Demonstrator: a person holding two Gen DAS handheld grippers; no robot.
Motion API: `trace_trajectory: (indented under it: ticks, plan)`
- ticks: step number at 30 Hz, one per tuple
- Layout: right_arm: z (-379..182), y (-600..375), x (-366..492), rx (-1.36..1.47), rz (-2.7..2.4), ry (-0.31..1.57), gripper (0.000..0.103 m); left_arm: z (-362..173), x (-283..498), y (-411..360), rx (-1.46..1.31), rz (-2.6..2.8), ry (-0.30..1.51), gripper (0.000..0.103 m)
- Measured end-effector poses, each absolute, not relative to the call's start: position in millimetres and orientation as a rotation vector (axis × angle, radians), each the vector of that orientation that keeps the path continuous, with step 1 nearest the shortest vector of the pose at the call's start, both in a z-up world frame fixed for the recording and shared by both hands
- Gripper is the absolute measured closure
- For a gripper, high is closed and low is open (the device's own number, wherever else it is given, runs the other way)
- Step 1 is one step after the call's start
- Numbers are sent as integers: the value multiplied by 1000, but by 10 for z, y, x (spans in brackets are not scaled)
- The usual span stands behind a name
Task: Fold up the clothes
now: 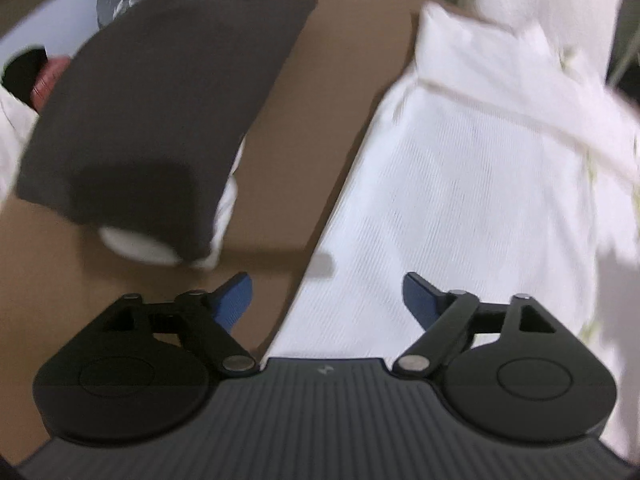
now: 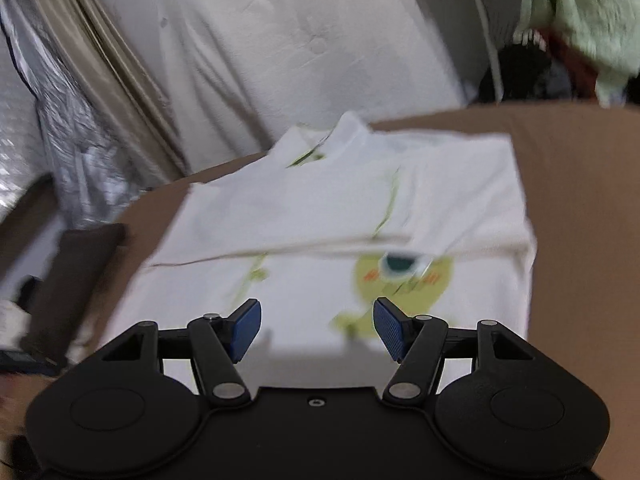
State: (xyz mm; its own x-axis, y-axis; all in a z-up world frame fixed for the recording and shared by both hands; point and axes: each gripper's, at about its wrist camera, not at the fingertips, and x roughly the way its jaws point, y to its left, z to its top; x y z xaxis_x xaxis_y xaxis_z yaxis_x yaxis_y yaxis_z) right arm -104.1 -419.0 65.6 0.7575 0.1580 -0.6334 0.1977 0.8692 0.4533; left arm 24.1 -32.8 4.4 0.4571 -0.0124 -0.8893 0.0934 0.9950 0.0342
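Folding stage: judged part done, with a sleeve band already laid across the white shirt [image 2: 320,216]
Shirt location: spread on the brown table [image 1: 328,80], centre in the right wrist view, right half in the left wrist view
Left gripper [image 1: 328,300]: released, jaws wide, nothing gripped, held above the shirt's left edge
Right gripper [image 2: 316,328]: released, nothing between the blue pads, above the shirt's near hem
Risk 1: the folded band may be dragged out of line if a pad catches the loose cloth
Risk 2: a single layer may be pinched, since the knit is thin and limp
Risk 3: the dark folded garment [image 1: 160,100], lying left of the shirt, may be knocked
Shirt material: soft white ribbed knit, collar at the far end, yellow-green print [image 2: 404,280]
Dark garment: matte, flat, oblong, over something white
Table surface: smooth and plain
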Motion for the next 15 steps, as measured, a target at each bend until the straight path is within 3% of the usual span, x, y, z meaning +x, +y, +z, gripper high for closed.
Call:
trace_trajectory:
  ticks: [1, 7, 10, 12, 14, 15]
  plan:
    - [655, -4156, -1105, 562, 1, 738, 35, -12, 148, -321, 122, -61, 1111, 11]
    - [477, -4046, -1549, 646, 16, 945, 35, -326, -105, -166, 102, -108, 1255, 10]
    - [329, -4065, -1855, 619, -15, 1029, 34, -315, -103, -142, 111, -87, 1255, 7]
    - [184, -4135, -2072, 595, -46, 1090, 34, -302, -134, -141, 107, -90, 1243, 10]
    - [0, -4269, -2280, 655, -76, 1145, 34, -284, -205, -153, 85, -144, 1227, 56]
    - [-88, -4342, -2369, 718, -75, 1160, 34, -273, -247, -185, 100, -152, 1215, 100]
